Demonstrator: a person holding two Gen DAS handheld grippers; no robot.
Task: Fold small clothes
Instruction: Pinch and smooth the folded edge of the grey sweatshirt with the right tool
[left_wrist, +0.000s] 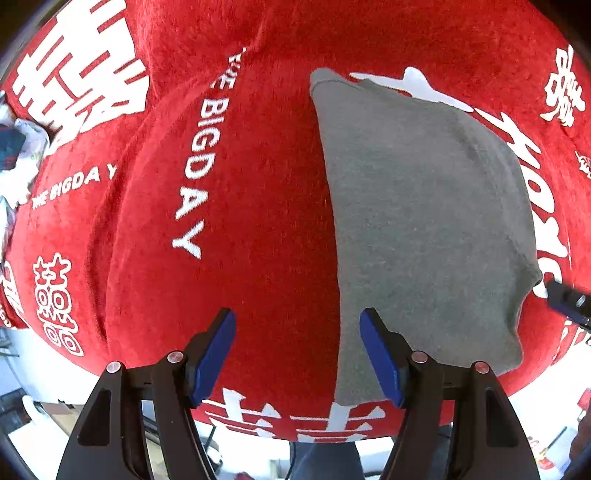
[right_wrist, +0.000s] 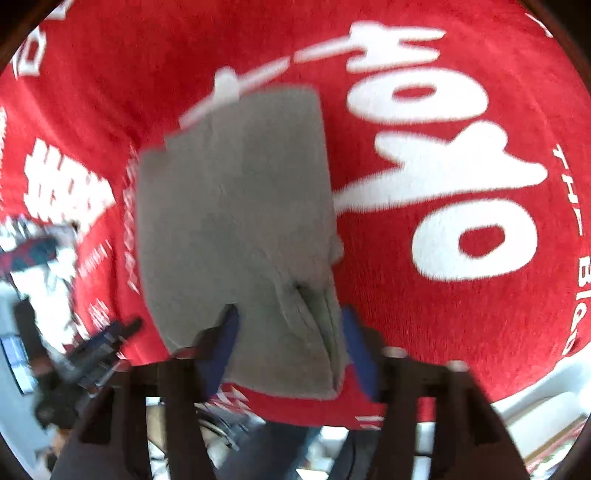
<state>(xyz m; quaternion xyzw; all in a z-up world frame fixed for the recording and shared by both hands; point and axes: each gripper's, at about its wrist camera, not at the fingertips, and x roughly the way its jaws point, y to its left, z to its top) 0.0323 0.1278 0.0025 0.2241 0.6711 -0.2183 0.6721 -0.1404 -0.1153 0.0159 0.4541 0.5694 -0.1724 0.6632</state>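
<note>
The small garment (left_wrist: 424, 229) is plain heather grey with no print, the cloth (left_wrist: 258, 184) under it is bright red with white lettering reading "THE BIG DAY" and white Chinese characters, and both tongs have black arms with blue pads (left_wrist: 380, 354).

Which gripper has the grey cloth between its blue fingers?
The right gripper: the grey cloth bunches up between its fingers. The left gripper is open with nothing in it, over the red blanket.
</note>
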